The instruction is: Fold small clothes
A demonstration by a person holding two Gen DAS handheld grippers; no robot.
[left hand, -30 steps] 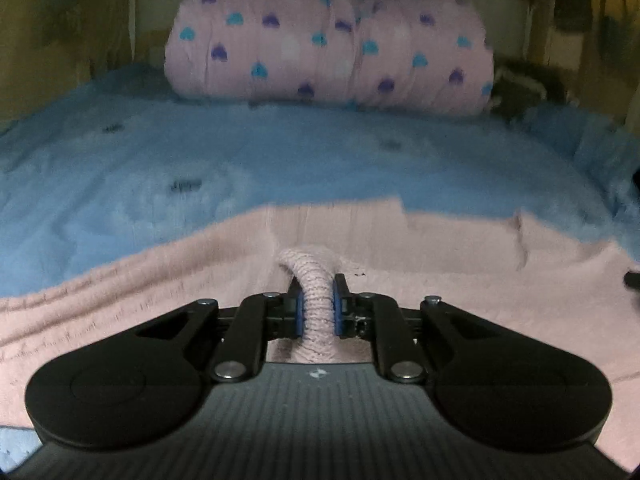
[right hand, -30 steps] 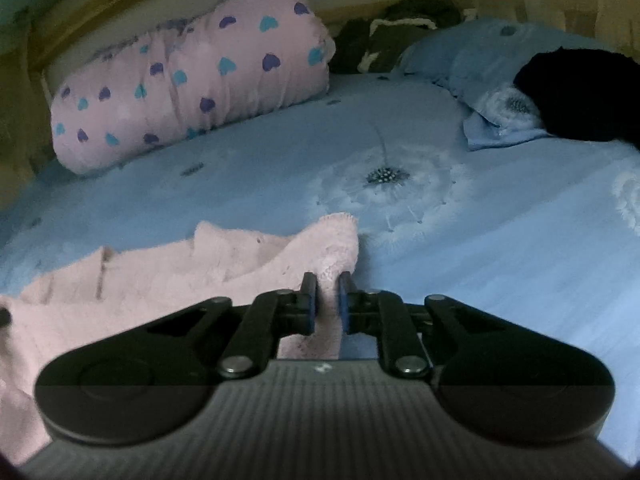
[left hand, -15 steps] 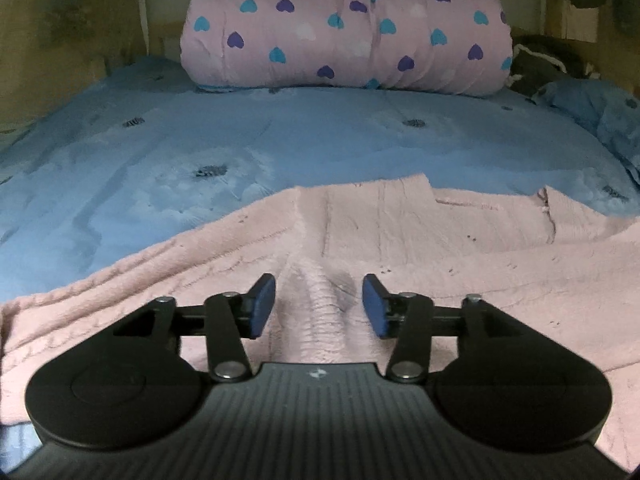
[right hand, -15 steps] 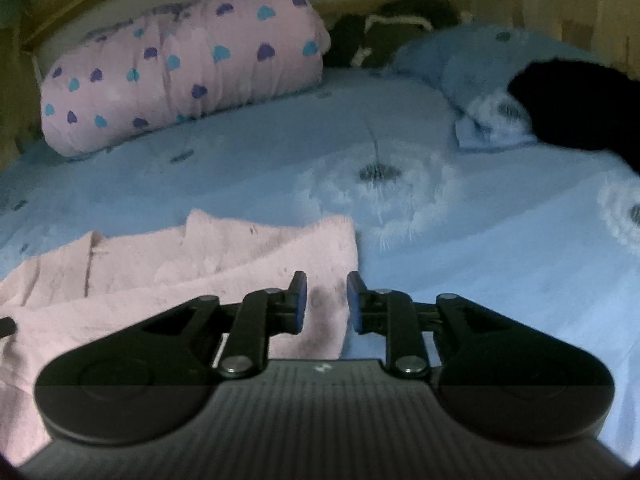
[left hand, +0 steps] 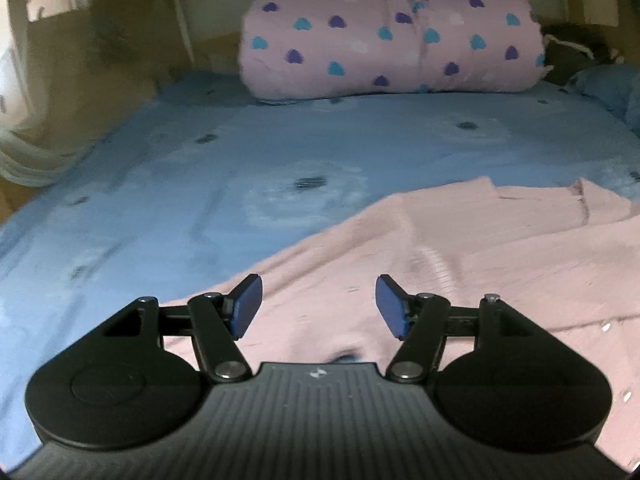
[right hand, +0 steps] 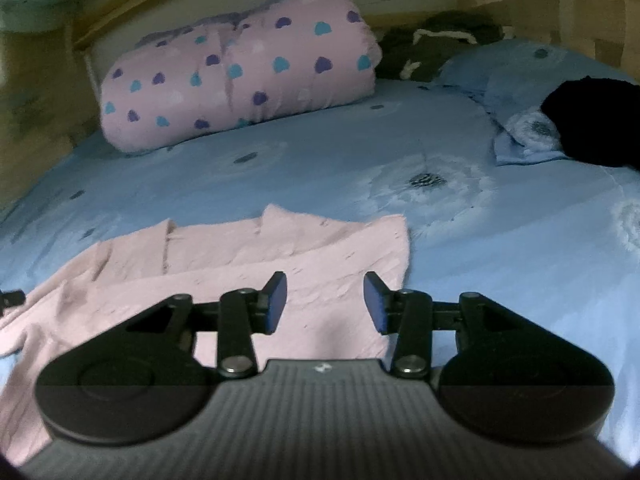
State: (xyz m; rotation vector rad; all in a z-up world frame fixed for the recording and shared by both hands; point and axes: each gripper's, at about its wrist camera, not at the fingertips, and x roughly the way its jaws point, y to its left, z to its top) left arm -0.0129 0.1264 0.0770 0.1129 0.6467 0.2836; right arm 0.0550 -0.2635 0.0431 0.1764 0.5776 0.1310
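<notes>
A pale pink knitted garment (left hand: 460,256) lies spread flat on the blue bed sheet (left hand: 240,168). It also shows in the right wrist view (right hand: 248,264), with its right edge near the middle of the frame. My left gripper (left hand: 319,306) is open and empty, hovering just above the garment's near left part. My right gripper (right hand: 325,303) is open and empty above the garment's near right corner.
A rolled pink quilt with blue and purple hearts (left hand: 392,36) lies at the head of the bed (right hand: 236,76). A black cloth (right hand: 592,124) rests on a blue pillow (right hand: 516,80) at the right. A wooden wall (left hand: 80,60) runs along the left.
Both grippers have let go of the pink garment, opened wide and drawn back from it. The garment now lies flat on the sheet.
</notes>
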